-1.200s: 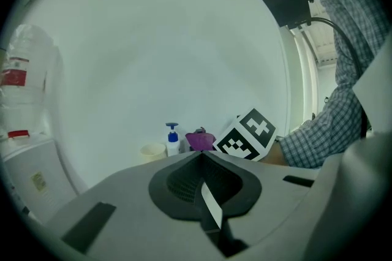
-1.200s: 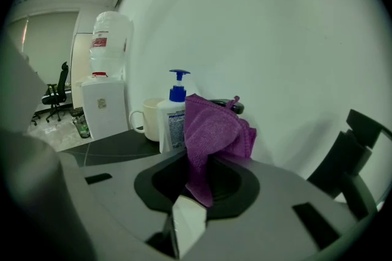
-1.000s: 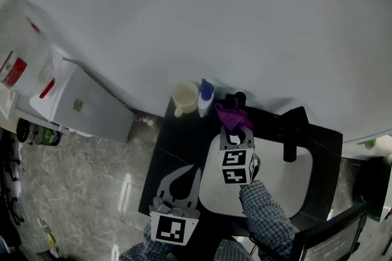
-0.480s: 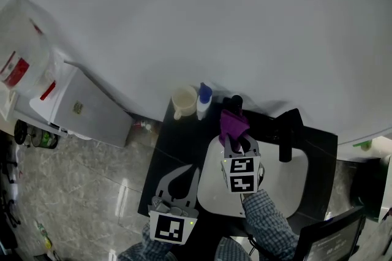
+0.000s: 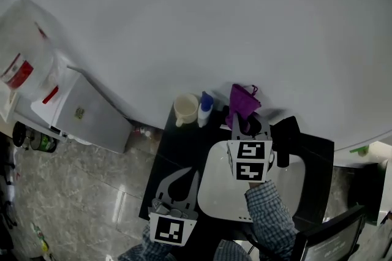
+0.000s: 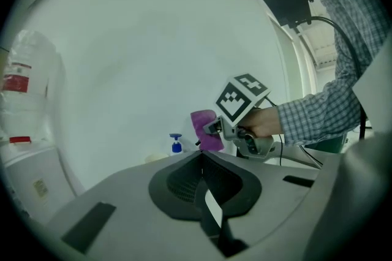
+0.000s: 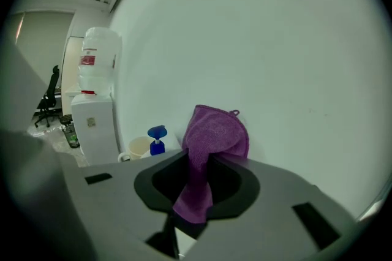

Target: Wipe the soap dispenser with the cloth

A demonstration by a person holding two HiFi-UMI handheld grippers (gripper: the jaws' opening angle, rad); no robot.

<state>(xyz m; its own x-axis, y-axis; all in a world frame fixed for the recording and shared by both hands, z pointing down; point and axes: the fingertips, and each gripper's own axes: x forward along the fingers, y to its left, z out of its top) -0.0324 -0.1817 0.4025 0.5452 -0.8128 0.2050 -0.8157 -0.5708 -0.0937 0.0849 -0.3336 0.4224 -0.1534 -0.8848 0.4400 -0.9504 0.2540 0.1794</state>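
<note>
Cloth (image 7: 211,149), purple, hangs clamped in right gripper (image 5: 247,124) jaws near blue-pump bottle (image 5: 206,108); left gripper (image 5: 190,172) jaws closed, empty.

The cloth (image 5: 243,100) is showing plain purple, the soap dispenser (image 5: 205,108) is showing white with a blue pump, the cup (image 5: 185,108) is showing cream, and the bench (image 5: 177,146) is showing black around a white sink (image 5: 288,186) — the sleeve (image 5: 269,217) is showing blue-and-white checks.
</note>
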